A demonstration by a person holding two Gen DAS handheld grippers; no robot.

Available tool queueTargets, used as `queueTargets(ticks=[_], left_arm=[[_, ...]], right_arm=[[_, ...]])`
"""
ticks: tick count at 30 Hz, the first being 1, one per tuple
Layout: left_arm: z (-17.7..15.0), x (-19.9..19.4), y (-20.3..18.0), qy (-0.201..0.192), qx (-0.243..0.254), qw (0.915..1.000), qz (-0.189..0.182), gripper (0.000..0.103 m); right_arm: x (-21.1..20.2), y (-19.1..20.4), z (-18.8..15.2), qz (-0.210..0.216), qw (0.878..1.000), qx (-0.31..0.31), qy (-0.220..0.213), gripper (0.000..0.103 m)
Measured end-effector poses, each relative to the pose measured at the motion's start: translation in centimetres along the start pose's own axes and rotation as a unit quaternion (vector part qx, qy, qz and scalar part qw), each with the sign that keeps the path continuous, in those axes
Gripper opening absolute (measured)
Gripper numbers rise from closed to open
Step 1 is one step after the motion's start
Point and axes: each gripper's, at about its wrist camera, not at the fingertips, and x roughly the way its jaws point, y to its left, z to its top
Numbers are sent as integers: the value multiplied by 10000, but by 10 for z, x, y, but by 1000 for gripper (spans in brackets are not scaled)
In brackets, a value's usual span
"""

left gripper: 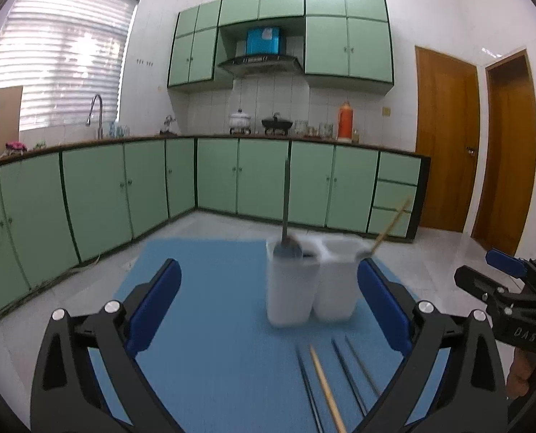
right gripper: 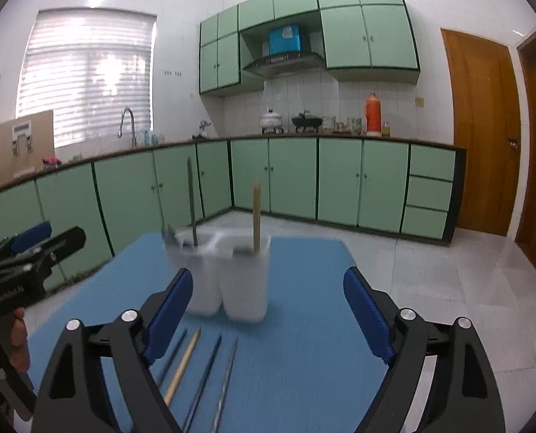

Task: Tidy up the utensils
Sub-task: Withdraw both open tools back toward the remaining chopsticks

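The task looks partly done: a dark utensil [left gripper: 286, 202] and one wooden chopstick [right gripper: 256, 218] stand in the white two-compartment plastic holder [left gripper: 309, 285], four slim sticks [right gripper: 199, 368] lie on the blue mat [left gripper: 210, 324], and the left gripper [left gripper: 269, 308] and right gripper [right gripper: 268, 315] are both spread wide and empty.

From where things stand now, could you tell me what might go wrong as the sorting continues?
The white holder is light-looking, with a dark utensil and a wooden chopstick sticking high; a bump could tip it. The loose sticks lie close together, so the open right gripper might catch two.
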Motion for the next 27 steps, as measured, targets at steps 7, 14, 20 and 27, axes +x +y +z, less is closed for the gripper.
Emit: queueTargets(ticks=[7, 14, 20, 27], left_arm=[[-44, -14, 8, 348, -22, 9993, 131, 95], [-95, -28, 1, 706, 254, 9969, 236, 95], [-127, -37, 5, 916, 219, 9952, 263, 95], [-143, -51, 3, 913, 161, 9953, 291, 95]], right_arm=[[-18, 10, -54, -49, 9997, 99, 212, 84], [-26, 20, -109, -34, 9989, 122, 451, 84], [-33, 27, -141, -161, 9982, -12, 579, 84], [-46, 35, -164, -220, 9985, -108, 479, 81]])
